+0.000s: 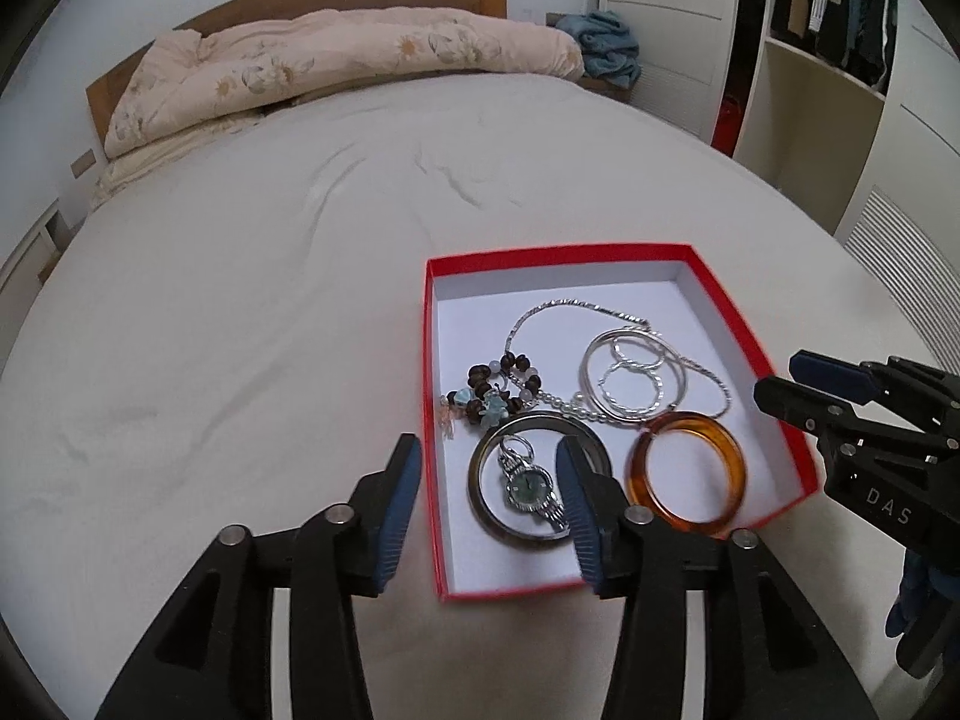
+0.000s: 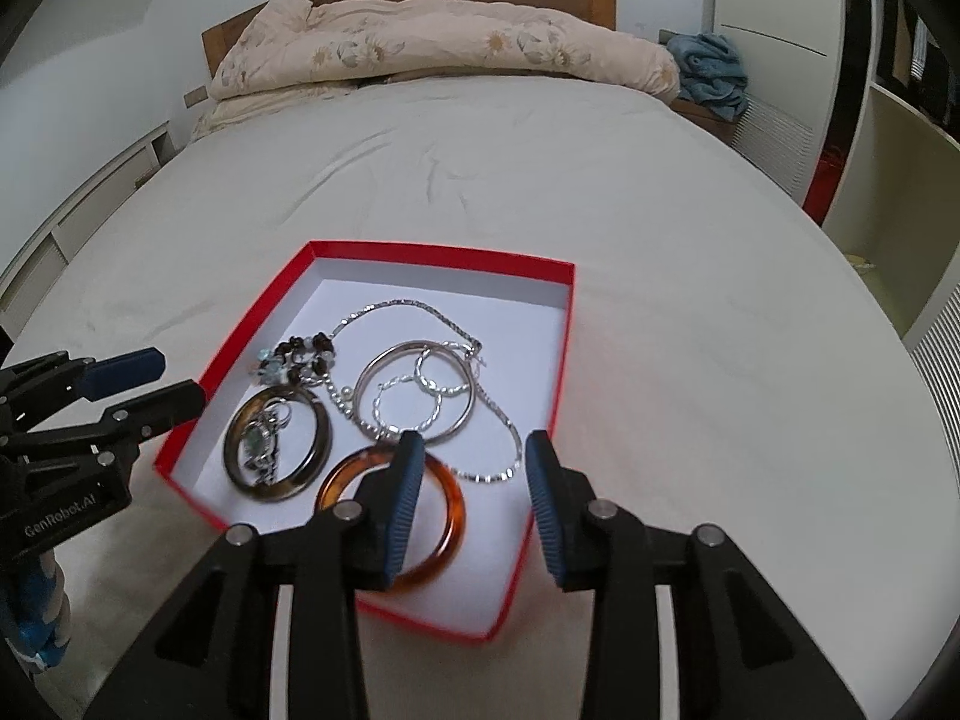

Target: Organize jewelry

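— So, are your fingers gripping anything?
— No, my left gripper (image 1: 487,516) and right gripper (image 2: 474,501) are gaping empty; the box (image 1: 744,324) is lying just below both, holding the bangle (image 2: 447,531).

Dim even indoor light; strong fisheye bending, dark corners.

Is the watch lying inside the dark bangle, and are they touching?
Inside, yes; touching, cannot tell. Left wrist view shows the watch within the dark bangle, its strap reaching the rim.
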`<action>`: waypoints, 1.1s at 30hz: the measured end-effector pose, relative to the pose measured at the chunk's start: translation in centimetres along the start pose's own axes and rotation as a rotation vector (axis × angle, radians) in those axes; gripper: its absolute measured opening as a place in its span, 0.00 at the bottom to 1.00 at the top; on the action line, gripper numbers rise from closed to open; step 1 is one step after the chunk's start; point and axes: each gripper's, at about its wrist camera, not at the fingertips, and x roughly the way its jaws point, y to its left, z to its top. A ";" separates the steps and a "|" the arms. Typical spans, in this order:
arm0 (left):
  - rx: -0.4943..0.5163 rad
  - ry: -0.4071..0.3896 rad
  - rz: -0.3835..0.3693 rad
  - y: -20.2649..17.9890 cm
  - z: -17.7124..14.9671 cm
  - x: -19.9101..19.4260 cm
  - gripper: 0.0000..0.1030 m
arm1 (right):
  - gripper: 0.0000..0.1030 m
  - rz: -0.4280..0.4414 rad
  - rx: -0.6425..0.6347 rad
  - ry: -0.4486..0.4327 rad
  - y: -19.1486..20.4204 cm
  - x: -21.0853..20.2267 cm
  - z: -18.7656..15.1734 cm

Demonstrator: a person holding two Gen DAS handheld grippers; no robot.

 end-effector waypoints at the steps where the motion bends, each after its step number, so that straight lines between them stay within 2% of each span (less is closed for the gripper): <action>1: -0.002 -0.004 0.001 0.1 0.1 -0.5 0.49 | 0.33 0.000 0.005 -0.003 0.1 -0.6 -0.2; 5: -0.023 -0.021 0.013 0.6 -0.5 -3.5 0.55 | 0.35 0.003 0.016 -0.016 0.6 -2.9 -0.7; 8: -0.044 -0.032 0.027 1.2 -1.1 -5.5 0.56 | 0.42 0.007 0.019 -0.032 1.3 -4.9 -1.1; 12: -0.088 -0.060 0.043 2.3 -2.6 -9.3 0.56 | 0.44 0.019 0.023 -0.052 2.5 -7.8 -1.9; 15: -0.098 -0.075 0.061 2.8 -3.7 -11.9 0.56 | 0.52 0.027 0.018 -0.070 3.7 -10.0 -2.5; 19: -0.103 -0.090 0.094 3.6 -5.4 -15.1 0.56 | 0.55 0.033 0.010 -0.091 5.5 -12.7 -3.4; 23: -0.133 -0.098 0.122 4.7 -7.5 -18.3 0.65 | 0.63 0.027 0.000 -0.110 7.7 -15.3 -4.8; 33: -0.194 -0.150 0.198 7.2 -11.6 -25.6 0.74 | 0.76 0.025 -0.051 -0.133 12.6 -19.9 -7.9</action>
